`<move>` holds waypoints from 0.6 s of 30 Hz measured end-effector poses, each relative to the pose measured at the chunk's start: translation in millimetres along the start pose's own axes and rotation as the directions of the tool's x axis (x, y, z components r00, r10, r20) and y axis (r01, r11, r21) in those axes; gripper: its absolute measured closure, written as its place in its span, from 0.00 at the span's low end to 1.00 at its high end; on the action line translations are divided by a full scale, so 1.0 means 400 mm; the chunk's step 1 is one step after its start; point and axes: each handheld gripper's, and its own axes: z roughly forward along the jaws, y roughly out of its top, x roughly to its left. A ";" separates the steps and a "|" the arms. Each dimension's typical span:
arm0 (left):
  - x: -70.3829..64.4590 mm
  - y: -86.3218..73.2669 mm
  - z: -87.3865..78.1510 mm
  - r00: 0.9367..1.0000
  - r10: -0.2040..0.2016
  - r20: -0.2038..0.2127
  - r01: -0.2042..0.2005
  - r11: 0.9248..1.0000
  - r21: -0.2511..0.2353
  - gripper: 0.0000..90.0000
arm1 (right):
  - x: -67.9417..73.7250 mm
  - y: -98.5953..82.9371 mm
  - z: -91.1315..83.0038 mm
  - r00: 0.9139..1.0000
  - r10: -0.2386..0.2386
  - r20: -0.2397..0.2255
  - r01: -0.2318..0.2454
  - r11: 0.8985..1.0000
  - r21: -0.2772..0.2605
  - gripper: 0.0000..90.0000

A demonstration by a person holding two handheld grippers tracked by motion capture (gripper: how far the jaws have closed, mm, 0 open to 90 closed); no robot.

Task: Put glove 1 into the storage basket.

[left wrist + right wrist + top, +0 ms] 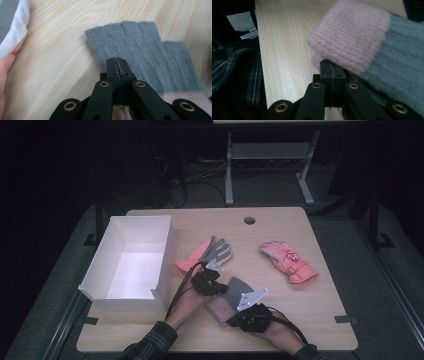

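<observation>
The person is holding both grippers on a grey knitted glove with a pink cuff point(231, 292) lying near the front edge of the wooden table point(310, 315). The left gripper point(117, 60), jaws pressed together, is pinching its grey part, and the right gripper point(331, 65) is pinching the pink cuff.

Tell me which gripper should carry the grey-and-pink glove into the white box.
Left, probably: the left gripper sits nearer the white box, shut on the grey glove. The right gripper pinches the far cuff.

wooden table point(320, 320) | white box point(131, 262) left | grey-pink knit glove point(231, 294) near edge | two pink gloves point(289, 260) mid-table
</observation>
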 end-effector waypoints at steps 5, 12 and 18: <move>-0.006 0.004 -0.002 1.000 0.012 0.008 -0.012 1.000 -0.012 0.97 | 0.005 0.009 0.010 1.000 -0.014 -0.002 0.014 1.000 0.009 1.00; -0.007 0.005 -0.039 0.999 -0.013 0.039 0.016 0.997 -0.072 0.68 | -0.008 -0.015 -0.052 1.000 0.019 0.025 -0.019 1.000 -0.002 0.79; -0.034 0.000 -0.044 0.999 0.014 0.046 -0.012 0.999 -0.051 0.36 | -0.028 -0.048 -0.118 0.993 0.094 0.065 -0.093 0.995 -0.023 0.62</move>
